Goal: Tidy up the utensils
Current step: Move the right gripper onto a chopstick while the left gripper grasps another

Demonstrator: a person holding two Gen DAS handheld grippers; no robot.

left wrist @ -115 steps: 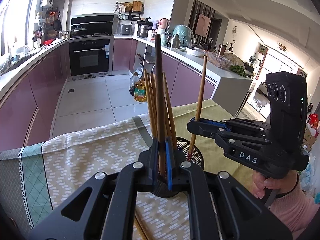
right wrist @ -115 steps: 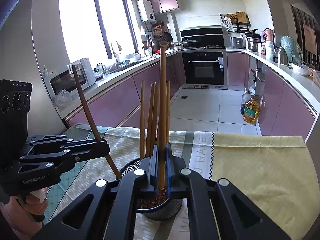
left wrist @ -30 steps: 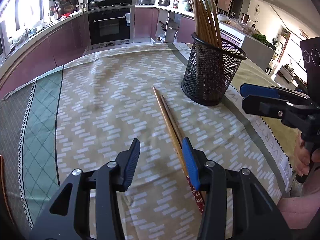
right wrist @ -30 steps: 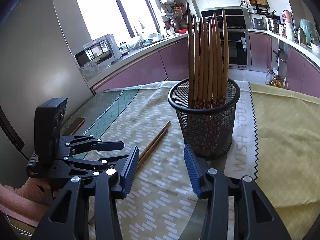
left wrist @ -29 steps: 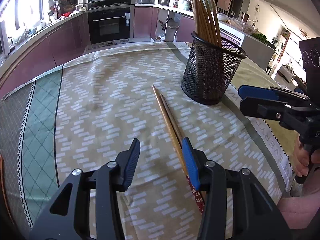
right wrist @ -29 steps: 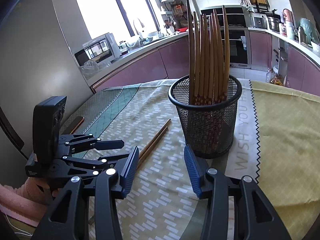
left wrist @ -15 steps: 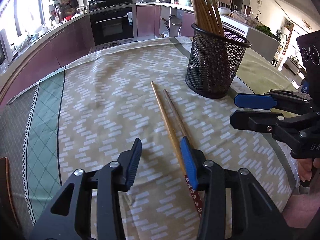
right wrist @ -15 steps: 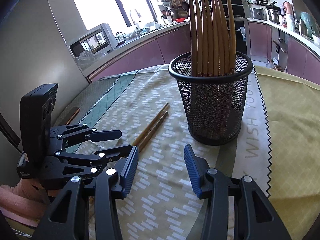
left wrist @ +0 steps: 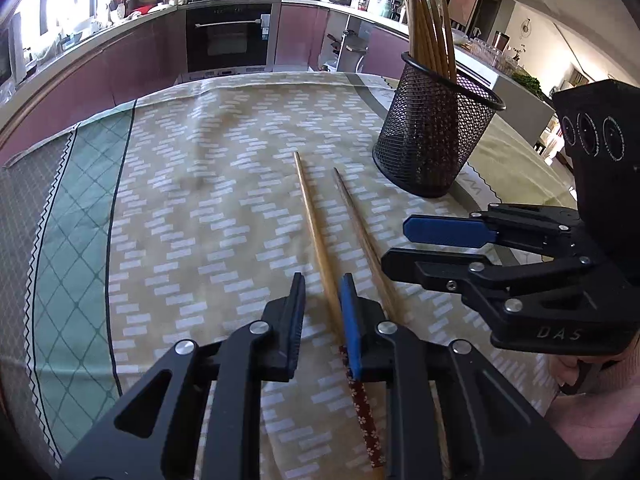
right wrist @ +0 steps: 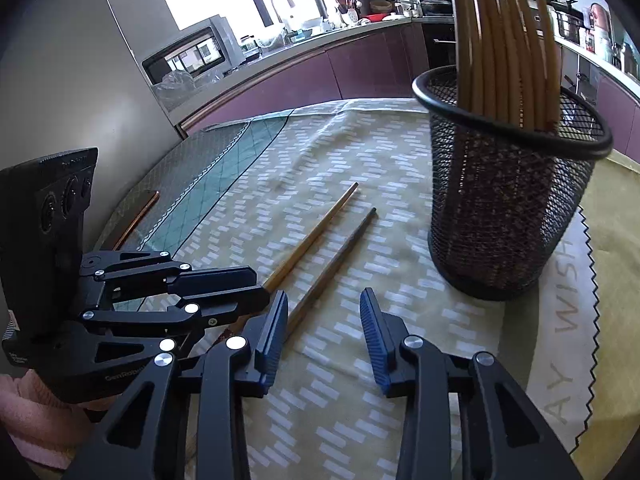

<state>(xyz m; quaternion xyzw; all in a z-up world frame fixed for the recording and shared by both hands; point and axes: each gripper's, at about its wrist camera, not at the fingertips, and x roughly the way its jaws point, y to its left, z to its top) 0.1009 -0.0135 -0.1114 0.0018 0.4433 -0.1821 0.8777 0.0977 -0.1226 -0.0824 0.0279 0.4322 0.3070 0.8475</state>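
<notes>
Two chopsticks [left wrist: 320, 236] lie side by side on my desk [left wrist: 192, 208], tips toward the mesh cup [left wrist: 434, 140], flowered red ends nearest me. Open cloth lies left. My left tool [left wrist: 322, 300] is closing around the paler stick; my right tool [right wrist: 323, 320], apart and closing, holds nothing.

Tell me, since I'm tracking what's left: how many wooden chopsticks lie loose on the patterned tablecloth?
2. The lighter wooden chopstick lies between the closing left gripper jaws; the darker wooden chopstick lies beside it, nearer the black mesh holder.
</notes>
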